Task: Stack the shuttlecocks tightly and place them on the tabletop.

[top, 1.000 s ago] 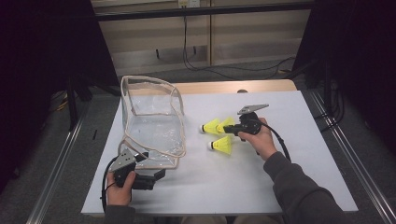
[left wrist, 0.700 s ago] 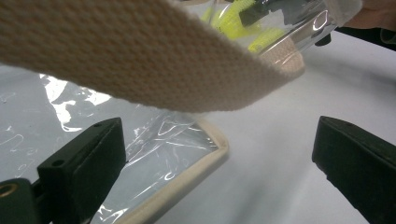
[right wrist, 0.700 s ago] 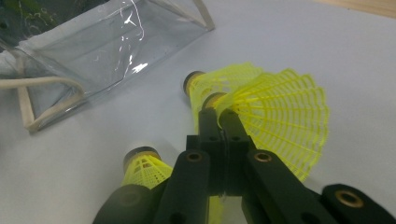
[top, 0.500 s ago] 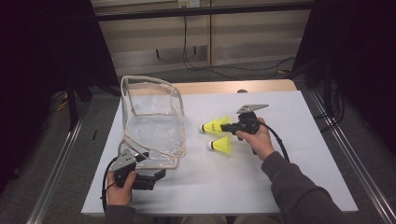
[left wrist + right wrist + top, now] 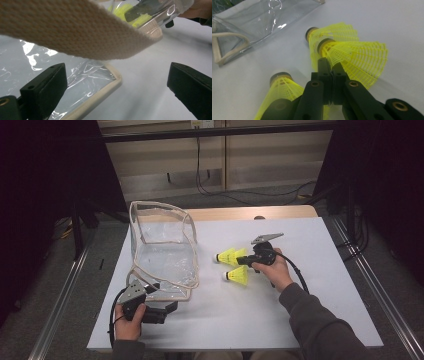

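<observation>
Two yellow shuttlecocks nested one in the other (image 5: pixel 228 255) lie on the white table, and my right gripper (image 5: pixel 243 260) is shut on the mesh skirt of the nearer one (image 5: pixel 354 57). A third yellow shuttlecock (image 5: pixel 237 276) lies loose just beside it, at the lower left of the right gripper view (image 5: pixel 280 86). A clear plastic bag with beige trim (image 5: pixel 162 255) stands open to their left. My left gripper (image 5: pixel 167 312) is open at the bag's near corner; its jaws straddle the trim edge (image 5: pixel 110 82), under a beige strap (image 5: pixel 75 30).
The white table top (image 5: pixel 310 285) has free room to the right and in front of the shuttlecocks. Metal rails run along both sides of the table. Cables trail from both grippers.
Almost nothing: the right hand has edged slightly left with the shuttlecock held. The left gripper and the bag have stayed put.
</observation>
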{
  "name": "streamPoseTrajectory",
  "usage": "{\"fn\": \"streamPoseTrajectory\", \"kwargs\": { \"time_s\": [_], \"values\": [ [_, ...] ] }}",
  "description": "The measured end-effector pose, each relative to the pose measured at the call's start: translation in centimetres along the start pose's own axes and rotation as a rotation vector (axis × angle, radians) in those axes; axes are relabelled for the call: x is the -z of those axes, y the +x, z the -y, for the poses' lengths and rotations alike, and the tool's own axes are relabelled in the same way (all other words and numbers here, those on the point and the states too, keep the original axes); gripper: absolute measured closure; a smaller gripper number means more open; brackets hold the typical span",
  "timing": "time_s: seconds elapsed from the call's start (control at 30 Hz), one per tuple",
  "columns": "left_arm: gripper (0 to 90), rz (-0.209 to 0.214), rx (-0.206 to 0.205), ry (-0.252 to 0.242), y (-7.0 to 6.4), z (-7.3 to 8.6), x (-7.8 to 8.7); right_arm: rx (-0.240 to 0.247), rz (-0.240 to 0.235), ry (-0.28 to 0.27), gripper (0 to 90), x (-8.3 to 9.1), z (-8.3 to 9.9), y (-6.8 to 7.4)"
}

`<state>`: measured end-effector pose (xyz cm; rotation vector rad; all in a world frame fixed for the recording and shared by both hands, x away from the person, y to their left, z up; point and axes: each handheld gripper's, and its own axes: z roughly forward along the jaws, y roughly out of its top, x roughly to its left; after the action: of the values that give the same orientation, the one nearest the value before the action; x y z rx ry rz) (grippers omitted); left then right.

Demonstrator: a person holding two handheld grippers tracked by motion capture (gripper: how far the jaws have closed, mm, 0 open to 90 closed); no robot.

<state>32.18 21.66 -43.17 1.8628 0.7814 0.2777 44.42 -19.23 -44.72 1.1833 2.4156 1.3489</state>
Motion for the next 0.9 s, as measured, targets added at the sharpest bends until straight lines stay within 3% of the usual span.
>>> {"fn": "streamPoseTrajectory", "kwargs": {
  "time_s": [0.63, 0.9],
  "values": [
    [2.7, 0.002, -0.002, 0.002, 0.05, 0.02, -0.02, 0.025, -0.033, -0.032, 89.7, -0.35, -0.48, 0.13],
    [2.7, 0.000, -0.002, 0.001, 0.05, 0.02, 0.00, 0.026, -0.032, -0.021, 89.5, -0.67, -0.49, 0.18]
  ]
}}
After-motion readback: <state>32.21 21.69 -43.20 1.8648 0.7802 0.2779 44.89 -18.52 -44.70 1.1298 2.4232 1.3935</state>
